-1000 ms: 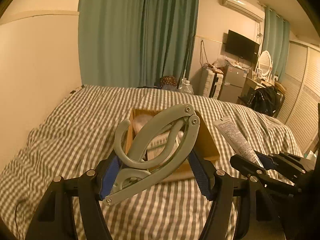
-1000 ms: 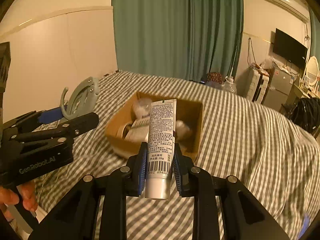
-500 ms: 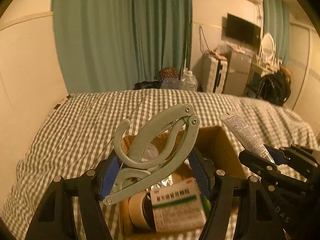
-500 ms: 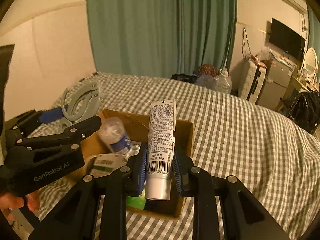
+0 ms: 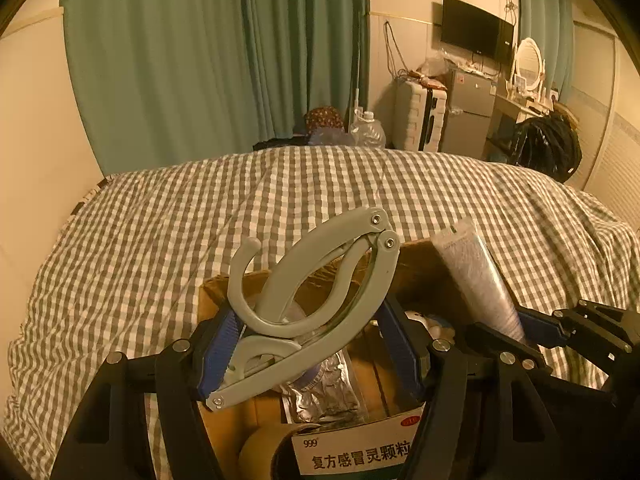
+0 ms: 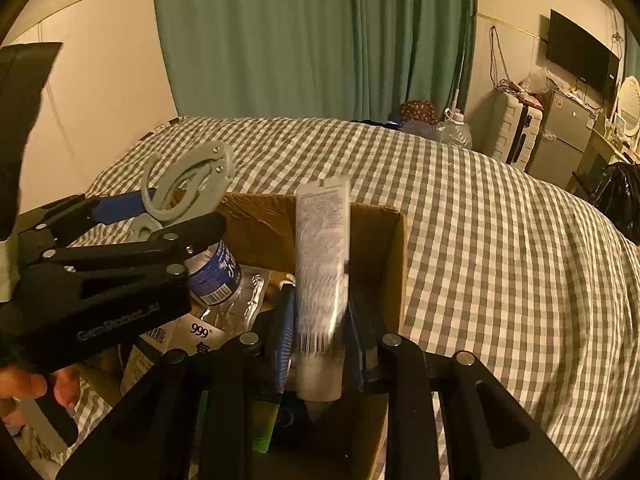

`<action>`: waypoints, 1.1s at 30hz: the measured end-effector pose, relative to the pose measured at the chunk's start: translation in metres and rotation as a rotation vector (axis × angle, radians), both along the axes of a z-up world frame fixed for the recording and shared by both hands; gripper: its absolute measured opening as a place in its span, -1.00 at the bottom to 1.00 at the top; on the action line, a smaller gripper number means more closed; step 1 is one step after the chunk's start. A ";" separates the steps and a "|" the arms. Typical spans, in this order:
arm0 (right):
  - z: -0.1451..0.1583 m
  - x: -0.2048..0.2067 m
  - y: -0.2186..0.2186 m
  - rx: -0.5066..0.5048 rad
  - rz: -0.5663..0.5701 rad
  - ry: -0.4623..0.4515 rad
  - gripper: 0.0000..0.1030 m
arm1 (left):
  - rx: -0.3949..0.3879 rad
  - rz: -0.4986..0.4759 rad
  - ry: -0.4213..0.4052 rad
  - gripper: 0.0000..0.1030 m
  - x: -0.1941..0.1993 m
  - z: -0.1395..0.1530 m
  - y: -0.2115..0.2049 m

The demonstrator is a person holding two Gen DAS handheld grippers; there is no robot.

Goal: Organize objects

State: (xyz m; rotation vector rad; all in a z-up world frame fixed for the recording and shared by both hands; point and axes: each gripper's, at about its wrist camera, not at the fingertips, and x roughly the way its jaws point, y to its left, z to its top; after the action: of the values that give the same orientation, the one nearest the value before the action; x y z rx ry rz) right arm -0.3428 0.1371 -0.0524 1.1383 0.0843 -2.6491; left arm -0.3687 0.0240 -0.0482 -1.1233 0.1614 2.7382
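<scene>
An open cardboard box (image 6: 380, 248) sits on the checked bed (image 6: 500, 240). It holds a water bottle (image 6: 216, 276), a "999" medicine carton (image 5: 352, 452), a foil pack (image 5: 324, 392) and a tape roll (image 5: 260, 452). My left gripper (image 5: 308, 340) hovers over the box's left half, shut on a grey folding hanger (image 5: 312, 304). My right gripper (image 6: 320, 328) hangs over the box's right half. A white tube (image 6: 322, 264) stands between its pads, blurred, with slim gaps at its sides. The same tube (image 5: 476, 280) shows in the left wrist view.
A person's hand (image 6: 32, 388) grips the left tool. Green curtains (image 5: 224, 60) and a wall stand beyond the bed. A suitcase (image 5: 420, 120), a small fridge (image 5: 468, 112), a TV (image 5: 476, 36) and a black bag (image 5: 548, 148) are at the far right.
Both grippers have moved forward and now hang over the box. The tube, sharp and firmly pinched before, is now blurred and loose between the right pads.
</scene>
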 end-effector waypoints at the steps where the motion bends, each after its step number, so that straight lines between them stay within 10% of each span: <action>1: 0.001 0.003 0.000 0.002 -0.005 0.004 -0.46 | 0.004 -0.004 -0.009 0.36 -0.001 0.000 0.000; 18: 0.075 0.037 0.018 0.046 -0.065 0.091 0.27 | -0.005 0.043 0.088 0.86 0.041 0.077 -0.010; 33: 0.189 0.149 0.030 0.040 -0.101 0.278 0.99 | 0.034 0.117 0.277 1.00 0.159 0.182 -0.040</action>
State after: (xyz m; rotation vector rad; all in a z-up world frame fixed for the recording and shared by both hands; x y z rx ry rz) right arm -0.1938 0.1666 0.1367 0.7969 0.1348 -2.8923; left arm -0.2095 -0.0162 0.1339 -0.7630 0.0871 2.9784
